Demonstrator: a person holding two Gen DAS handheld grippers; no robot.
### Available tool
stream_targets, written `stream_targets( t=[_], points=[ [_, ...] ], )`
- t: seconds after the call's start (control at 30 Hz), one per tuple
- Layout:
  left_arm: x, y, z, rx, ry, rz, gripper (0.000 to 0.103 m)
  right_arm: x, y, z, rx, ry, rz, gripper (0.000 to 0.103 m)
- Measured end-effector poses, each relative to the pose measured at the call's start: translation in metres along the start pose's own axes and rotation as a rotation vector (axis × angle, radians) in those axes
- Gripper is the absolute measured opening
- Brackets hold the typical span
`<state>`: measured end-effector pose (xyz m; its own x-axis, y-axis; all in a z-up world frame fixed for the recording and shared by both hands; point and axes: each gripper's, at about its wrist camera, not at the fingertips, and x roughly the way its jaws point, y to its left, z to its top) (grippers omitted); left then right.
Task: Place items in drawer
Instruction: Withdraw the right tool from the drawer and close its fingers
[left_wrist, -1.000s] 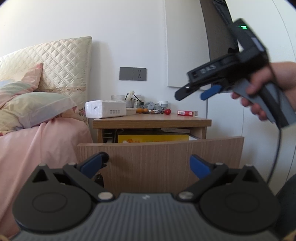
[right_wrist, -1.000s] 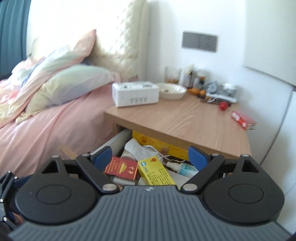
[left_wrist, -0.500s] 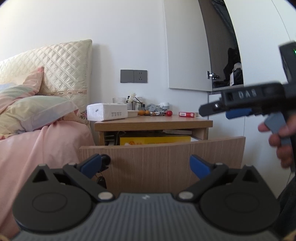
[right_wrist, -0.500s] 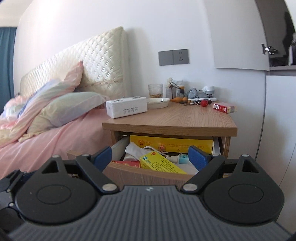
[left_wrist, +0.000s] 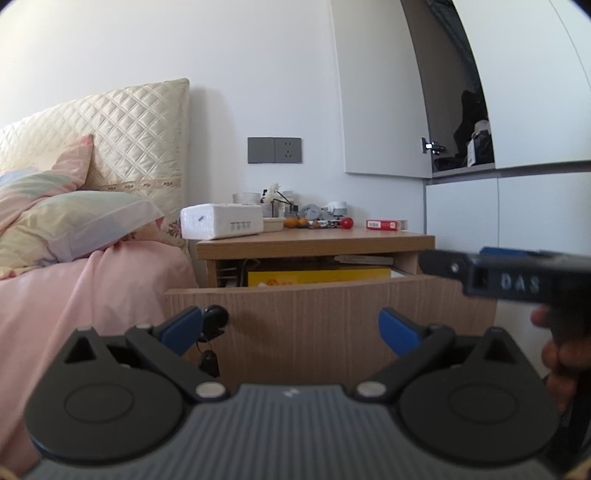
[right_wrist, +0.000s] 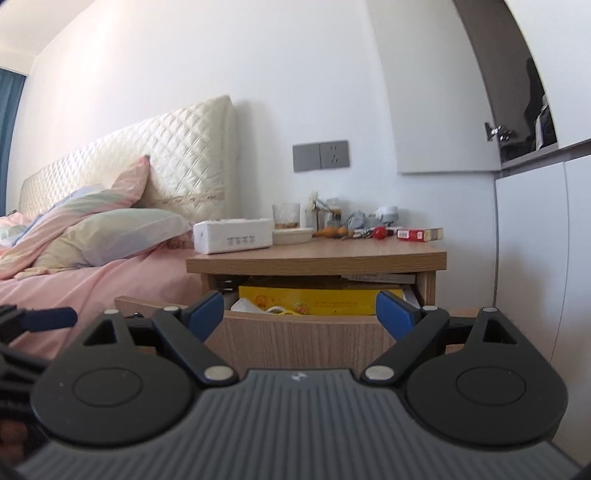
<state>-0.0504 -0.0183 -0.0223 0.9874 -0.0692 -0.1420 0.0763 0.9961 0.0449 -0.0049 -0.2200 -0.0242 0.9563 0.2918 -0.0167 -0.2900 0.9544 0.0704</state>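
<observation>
We hold both tools, left (left_wrist: 290, 328) and right (right_wrist: 299, 308), wide open and empty before the open drawer (right_wrist: 295, 336); placing or closing both fit.

matt wood-grain drawer (left_wrist: 332, 314), quilted satiny headboard (left_wrist: 129, 133)

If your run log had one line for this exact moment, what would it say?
drawer: open, holds yellow box | left gripper: open, empty | right gripper: open, empty | red box: on nightstand
</observation>
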Motion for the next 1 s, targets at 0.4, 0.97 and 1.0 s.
stream_targets(
  t=[0.4,0.97,1.0],
  points=[
    [0.001,0.011,0.003,-0.055,-0.025,0.097,0.102,-0.002,-0.003,-0.009,0.043,-0.009,0.031,0.091],
    [0.003,0.010,-0.003,-0.032,0.003,0.080,0.100,-0.002,0.007,-0.022,0.056,0.068,-0.038,0.073],
    [0.003,0.010,-0.003,-0.033,0.003,0.077,0.100,-0.003,0.007,-0.022,0.053,0.075,-0.034,0.073]
  ],
)
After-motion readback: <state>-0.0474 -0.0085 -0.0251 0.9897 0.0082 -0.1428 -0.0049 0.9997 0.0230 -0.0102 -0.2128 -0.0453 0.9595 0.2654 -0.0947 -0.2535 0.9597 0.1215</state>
